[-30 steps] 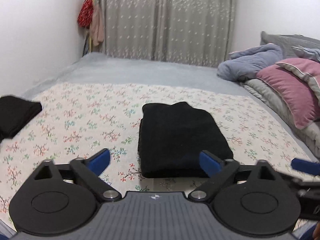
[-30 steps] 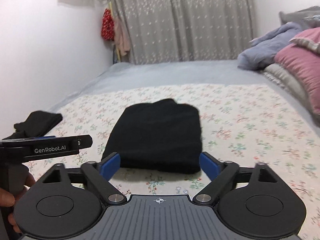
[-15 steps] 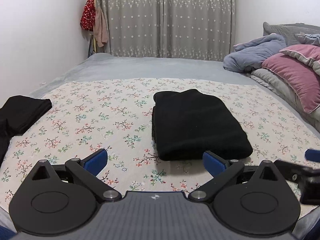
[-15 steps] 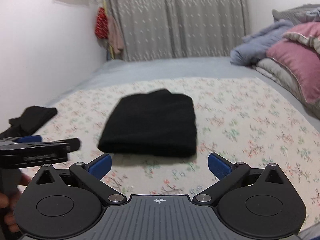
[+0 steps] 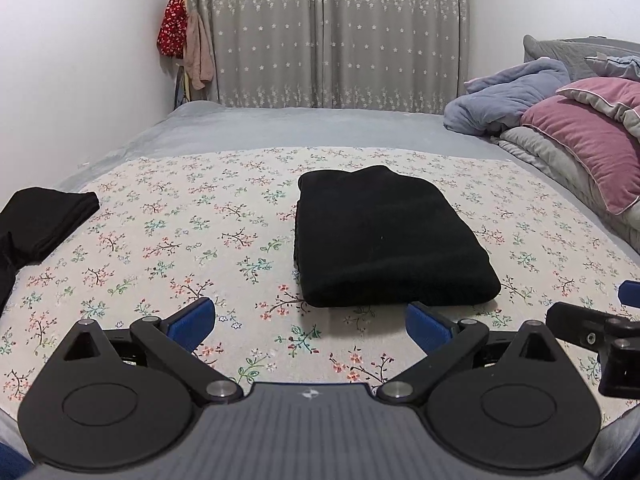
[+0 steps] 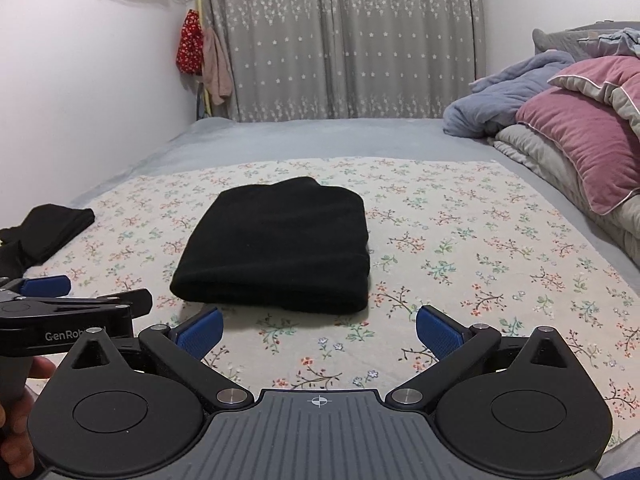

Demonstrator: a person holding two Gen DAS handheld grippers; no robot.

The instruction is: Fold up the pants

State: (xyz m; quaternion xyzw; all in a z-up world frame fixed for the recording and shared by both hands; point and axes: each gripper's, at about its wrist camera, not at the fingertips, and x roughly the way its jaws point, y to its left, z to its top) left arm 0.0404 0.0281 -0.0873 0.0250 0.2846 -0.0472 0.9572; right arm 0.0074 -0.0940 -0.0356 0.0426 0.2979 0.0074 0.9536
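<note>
Black pants point(image 5: 384, 240) point(image 6: 280, 248) lie folded into a thick rectangle on the floral sheet point(image 5: 180, 240) point(image 6: 480, 248) in the middle of the bed. My left gripper point(image 5: 310, 324) hovers just in front of their near edge, open, with nothing between its blue pads. In the right wrist view my right gripper point(image 6: 320, 330) is likewise open and empty, a little short of the fold. The left gripper also shows at the left edge of the right wrist view, with a hand point(image 6: 16, 420) on its handle.
A second black garment point(image 5: 40, 224) point(image 6: 44, 232) lies loosely folded at the sheet's left edge. Pink and grey pillows point(image 5: 592, 148) point(image 6: 580, 140) and a blue blanket point(image 5: 512, 96) are piled along the right. Grey curtains point(image 5: 340, 32) hang behind the bed.
Both grippers have drawn back from the folded pants, which now lie farther ahead with bare sheet in front. The right gripper's jaws have widened slightly.
</note>
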